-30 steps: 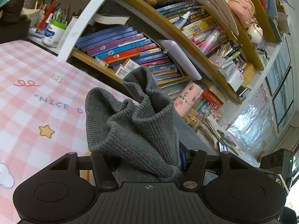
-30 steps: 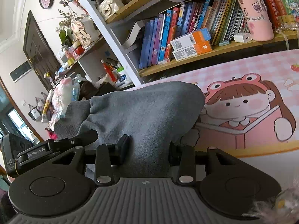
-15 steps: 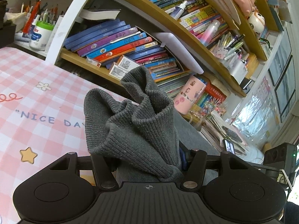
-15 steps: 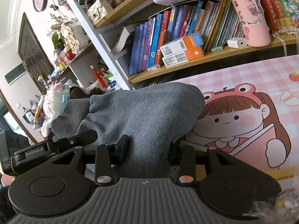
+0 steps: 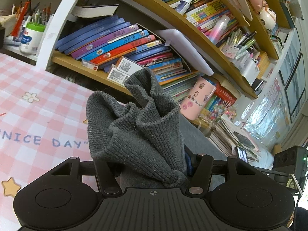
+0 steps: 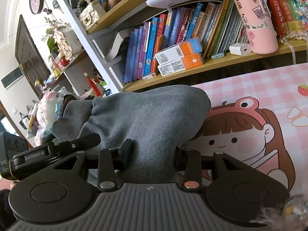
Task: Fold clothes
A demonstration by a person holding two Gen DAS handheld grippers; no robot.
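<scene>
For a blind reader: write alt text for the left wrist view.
The left gripper clamps a bunched grey knit garment between its fingers, above a pink checked mat printed "NICE DAY". Behind stands a shelf crammed with books.

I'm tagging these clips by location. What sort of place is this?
Probably a child's study corner at home: wooden shelves packed with picture books, a cup of pens on a side shelf, and a pink checked desk mat with a cartoon girl.
</scene>
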